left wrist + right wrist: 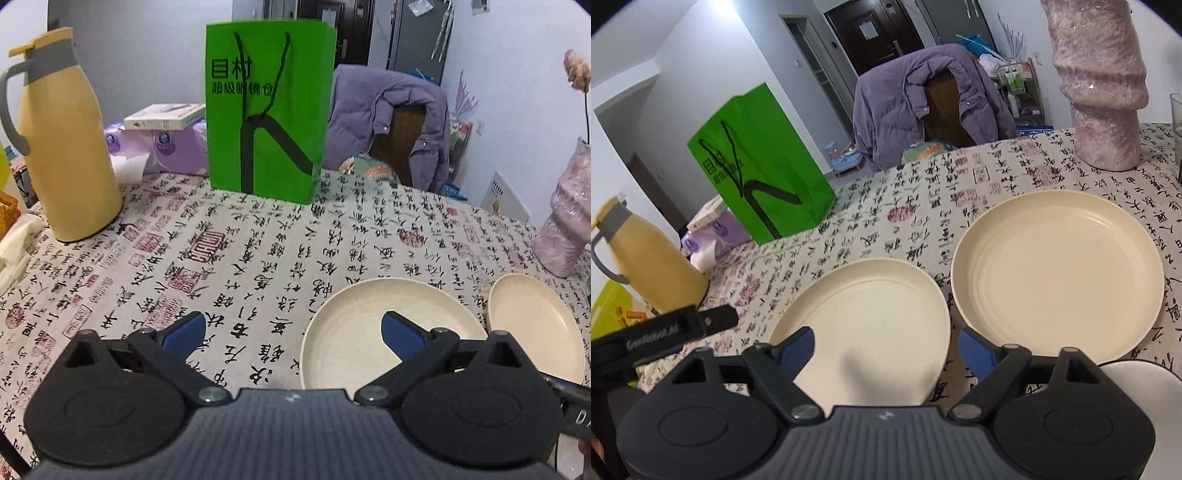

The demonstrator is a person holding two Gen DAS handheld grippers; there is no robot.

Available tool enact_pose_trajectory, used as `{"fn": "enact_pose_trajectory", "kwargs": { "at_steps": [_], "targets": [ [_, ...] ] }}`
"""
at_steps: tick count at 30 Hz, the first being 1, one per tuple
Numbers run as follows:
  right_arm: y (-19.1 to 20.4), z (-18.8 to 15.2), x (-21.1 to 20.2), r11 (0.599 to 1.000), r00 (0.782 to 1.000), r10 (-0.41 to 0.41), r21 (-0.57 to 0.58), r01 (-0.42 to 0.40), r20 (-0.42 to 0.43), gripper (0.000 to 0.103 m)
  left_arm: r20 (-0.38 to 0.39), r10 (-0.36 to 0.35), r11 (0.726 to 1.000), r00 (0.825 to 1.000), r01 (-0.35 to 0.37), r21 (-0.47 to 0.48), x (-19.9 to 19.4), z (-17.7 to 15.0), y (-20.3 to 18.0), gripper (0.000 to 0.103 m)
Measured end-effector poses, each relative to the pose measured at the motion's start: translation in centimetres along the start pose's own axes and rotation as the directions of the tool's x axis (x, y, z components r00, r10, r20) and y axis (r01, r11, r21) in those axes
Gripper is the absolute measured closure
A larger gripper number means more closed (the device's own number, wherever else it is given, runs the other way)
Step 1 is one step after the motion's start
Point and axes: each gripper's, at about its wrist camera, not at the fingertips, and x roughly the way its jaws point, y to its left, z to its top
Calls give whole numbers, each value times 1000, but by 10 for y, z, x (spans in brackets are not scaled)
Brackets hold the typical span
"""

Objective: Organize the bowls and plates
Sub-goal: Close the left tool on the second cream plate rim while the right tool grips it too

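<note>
Plates (pixel 871 325) side by side; both tools (pixel 291 332) (pixel 886 349) spread, empty, above them.

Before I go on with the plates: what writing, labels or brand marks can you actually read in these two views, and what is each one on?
"GenRobot.AI": white lettering on the black bar of the left gripper, seen from the right wrist view.
"目村": large dark characters on the green paper carrier bag; the smaller row under them is too blurred to read.
"DA": cut-off letters on the black part at the left wrist view's right edge.
Calligraphy-printed tablecloth: black characters and red seals, not legible.
White box on the purple packs: print too small.
</note>
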Motion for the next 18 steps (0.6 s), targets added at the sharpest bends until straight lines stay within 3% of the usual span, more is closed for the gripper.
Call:
{"fn": "enact_pose_trajectory", "kwargs": {
  "at_steps": [7, 12, 15, 18],
  "targets": [
    [0, -3, 11, 999, 999, -40, -6, 40, -33, 30, -54, 22, 1000, 998, -22, -1, 20, 0, -3, 0],
    [-1, -6, 18, 999, 998, -41, -4, 41, -57, 41, -93, 37, 999, 995, -36, 17, 35, -3, -7, 1],
    [-3, -8, 22, 999, 996, -48, 2, 48, -70, 46, -112, 55, 998, 992, -51, 37, 42, -5, -10, 6],
    [-4, -9, 25, 998, 996, -57, 8, 57, -63, 49, -129, 64, 997, 990, -58, 54, 47, -7, -13, 20]
  ]
}}
